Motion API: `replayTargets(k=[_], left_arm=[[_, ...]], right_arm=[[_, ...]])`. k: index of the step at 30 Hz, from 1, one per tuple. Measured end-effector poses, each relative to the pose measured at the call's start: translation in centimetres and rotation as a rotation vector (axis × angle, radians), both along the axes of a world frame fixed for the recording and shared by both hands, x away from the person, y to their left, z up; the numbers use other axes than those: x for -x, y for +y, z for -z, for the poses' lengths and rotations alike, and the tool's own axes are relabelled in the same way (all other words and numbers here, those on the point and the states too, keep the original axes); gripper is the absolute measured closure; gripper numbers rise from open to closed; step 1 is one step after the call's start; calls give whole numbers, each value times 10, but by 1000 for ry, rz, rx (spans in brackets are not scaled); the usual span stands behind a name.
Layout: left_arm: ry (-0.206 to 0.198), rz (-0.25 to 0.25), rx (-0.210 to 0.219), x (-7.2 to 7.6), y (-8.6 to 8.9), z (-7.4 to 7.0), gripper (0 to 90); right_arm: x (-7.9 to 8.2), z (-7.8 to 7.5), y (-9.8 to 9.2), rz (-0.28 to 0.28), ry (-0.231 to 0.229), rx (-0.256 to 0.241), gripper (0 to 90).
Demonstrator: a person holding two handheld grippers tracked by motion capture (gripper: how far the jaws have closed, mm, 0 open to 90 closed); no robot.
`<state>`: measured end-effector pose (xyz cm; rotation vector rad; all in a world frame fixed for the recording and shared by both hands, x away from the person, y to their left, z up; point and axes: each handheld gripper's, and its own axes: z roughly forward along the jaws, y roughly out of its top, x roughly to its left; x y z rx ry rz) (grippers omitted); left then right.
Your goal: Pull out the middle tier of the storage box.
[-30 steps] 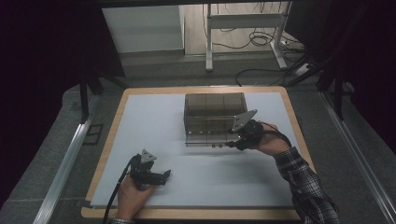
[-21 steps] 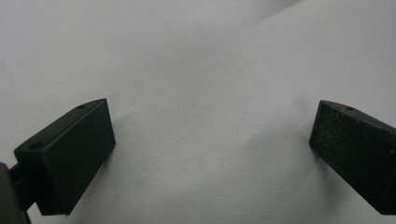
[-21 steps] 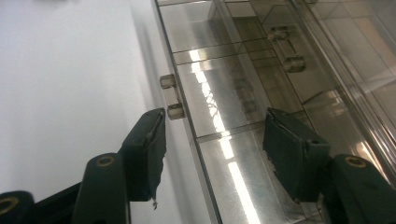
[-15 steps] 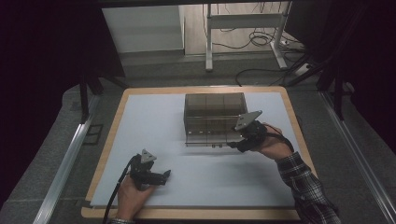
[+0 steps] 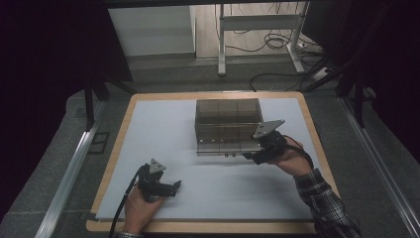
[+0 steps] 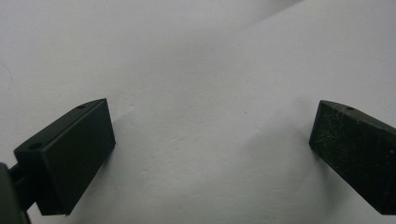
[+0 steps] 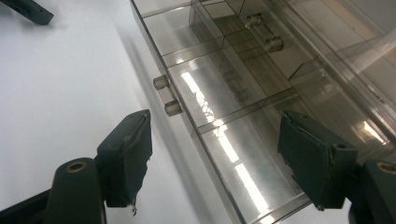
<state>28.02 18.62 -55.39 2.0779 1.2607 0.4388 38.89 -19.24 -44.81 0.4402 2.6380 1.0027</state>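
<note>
- Your R gripper (image 5: pixel 253 157) is at the front right corner of the smoked-plastic drawer organizer (image 5: pixel 228 119), mid-table on the white mat (image 5: pixel 163 129).
- Right gripper view: jaws apart, straddling the lowest drawer's front wall (image 7: pixel 205 140); one pad on the mat side, the other over the drawer interior. Nothing pinched yet.
- Drawer looks partly pulled out and empty, dividers visible inside. Small clear handle (image 7: pixel 166 95) sits further along the front, outside the jaws' gap.
- To do it well: imo go for the handle or get a square bite on the wall, close firmly, then move straight along the drawer's travel. An off-centre grip near the corner could skew and jam it.
- Cabinet is light plastic, may slide on the mat; keep the force low and level.
- Your L gripper (image 5: pixel 171 187) is parked near the front edge of the mat, well apart from the organizer; jaws wide apart, holding nothing.
- Writing: no brand, label or text readable anywhere.
</note>
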Motion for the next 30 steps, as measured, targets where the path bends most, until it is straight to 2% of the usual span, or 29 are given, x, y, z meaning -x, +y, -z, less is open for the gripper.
replayTargets(k=[5, 16, 26, 30], left_arm=[[-1, 2, -2, 0, 0, 0, 0], [-1, 2, -2, 0, 0, 0, 0], [-2, 1, -2, 0, 0, 0, 0], [-1, 2, -3, 0, 0, 0, 0]], right_arm=[[5, 2, -2, 13, -24, -3, 250], [14, 2, -8, 55, -40, -13, 205], [19, 2, -16, 94, -31, -37, 121], [22, 2, -20, 116, -18, -61, 97]])
